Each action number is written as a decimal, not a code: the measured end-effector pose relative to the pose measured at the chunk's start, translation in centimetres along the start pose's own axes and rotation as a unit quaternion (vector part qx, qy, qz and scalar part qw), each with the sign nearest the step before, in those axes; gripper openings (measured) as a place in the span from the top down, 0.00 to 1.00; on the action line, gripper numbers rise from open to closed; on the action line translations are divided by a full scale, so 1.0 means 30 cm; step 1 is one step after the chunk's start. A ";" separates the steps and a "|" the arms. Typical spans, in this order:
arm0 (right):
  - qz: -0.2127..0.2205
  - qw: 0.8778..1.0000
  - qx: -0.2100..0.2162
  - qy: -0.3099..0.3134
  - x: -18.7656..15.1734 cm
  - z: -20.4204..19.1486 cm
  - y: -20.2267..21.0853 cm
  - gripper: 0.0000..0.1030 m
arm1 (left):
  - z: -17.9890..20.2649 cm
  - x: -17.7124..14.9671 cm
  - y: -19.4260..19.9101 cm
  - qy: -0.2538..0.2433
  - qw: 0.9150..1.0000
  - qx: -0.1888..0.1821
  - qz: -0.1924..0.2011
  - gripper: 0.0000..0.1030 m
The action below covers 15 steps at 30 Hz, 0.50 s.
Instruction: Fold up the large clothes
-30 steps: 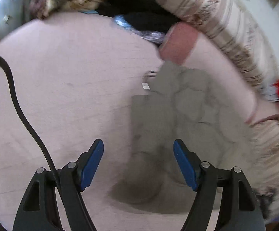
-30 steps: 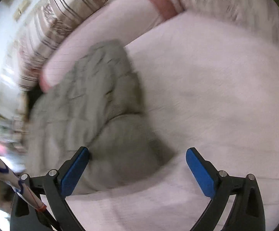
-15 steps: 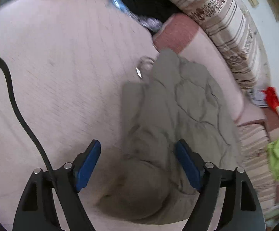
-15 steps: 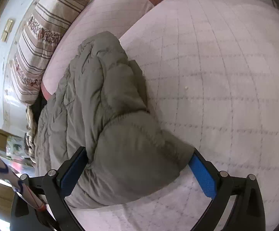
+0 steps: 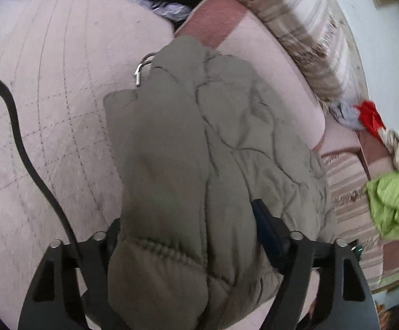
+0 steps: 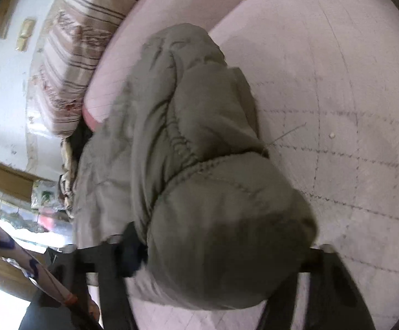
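Right wrist view: padded jacket [image 6: 199, 165] is bracketed lengthwise by closing right gripper [image 6: 221, 250], its long axis running ahead; left gripper [image 5: 191, 233] likewise closing round its hem.

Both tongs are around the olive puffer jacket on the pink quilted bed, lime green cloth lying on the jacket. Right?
Not quite. In the left wrist view the lime green cloth lies apart from the olive puffer jacket, off at the striped edge beside the pink quilted bed. The rest holds: the left tongs and right tongs both have the jacket between their closing jaws.
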State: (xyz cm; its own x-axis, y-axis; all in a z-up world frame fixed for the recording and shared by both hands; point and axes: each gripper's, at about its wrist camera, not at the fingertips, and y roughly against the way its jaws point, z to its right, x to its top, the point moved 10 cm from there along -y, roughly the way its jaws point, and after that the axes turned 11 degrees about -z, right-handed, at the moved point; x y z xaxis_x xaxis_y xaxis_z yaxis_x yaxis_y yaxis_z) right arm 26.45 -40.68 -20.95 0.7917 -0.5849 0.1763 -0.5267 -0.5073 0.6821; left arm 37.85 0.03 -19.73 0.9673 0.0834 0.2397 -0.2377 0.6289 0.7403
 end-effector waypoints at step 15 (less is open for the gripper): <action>0.021 0.997 -0.052 -0.044 -0.054 0.173 0.206 0.13 | 0.002 -0.038 0.245 -0.041 0.992 0.098 0.063 0.20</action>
State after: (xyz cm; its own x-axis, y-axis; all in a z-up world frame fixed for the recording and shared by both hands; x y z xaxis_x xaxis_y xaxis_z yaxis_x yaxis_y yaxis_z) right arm 20.30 -46.17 -20.70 0.7368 -0.6598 0.1473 -0.5207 -0.4148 0.7462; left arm 34.99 4.51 -14.53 0.9204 0.0837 0.3819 -0.3764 0.4542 0.8075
